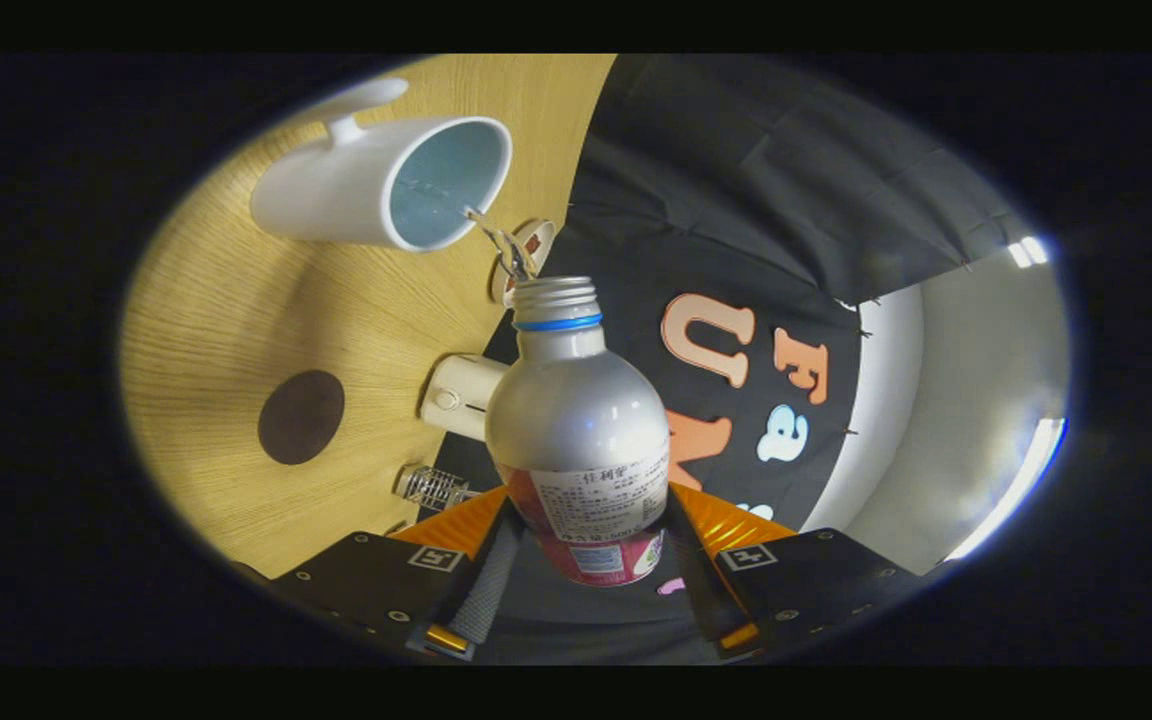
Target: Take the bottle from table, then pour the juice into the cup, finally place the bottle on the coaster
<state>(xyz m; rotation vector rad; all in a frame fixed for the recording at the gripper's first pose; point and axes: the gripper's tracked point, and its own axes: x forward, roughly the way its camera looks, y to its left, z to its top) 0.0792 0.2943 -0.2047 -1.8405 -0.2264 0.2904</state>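
The bottle (576, 420) is shiny silver metal, round and fat in the body, with a narrow neck and a blue ring under its open screw top. A paper label with a red and pink band wraps its lower part. The gripper (586, 545) holds it: both fingers (701, 575) press on the label part, one on each side, with the jaws only as wide as the bottle. The fingers are black with orange ridged parts beside the bottle.

A thin stream of juice (496, 235) runs from the bottle's mouth into the cup (386, 185). The cup is white and smooth, with a handle and a pale blue inside. It stands on the light wooden table (236, 310), whose grain shows as fine lines.

A dark brown round coaster (301, 417) lies flat on the table, well apart from the cup, with bare wood all around it. The table's edge runs close behind the bottle.
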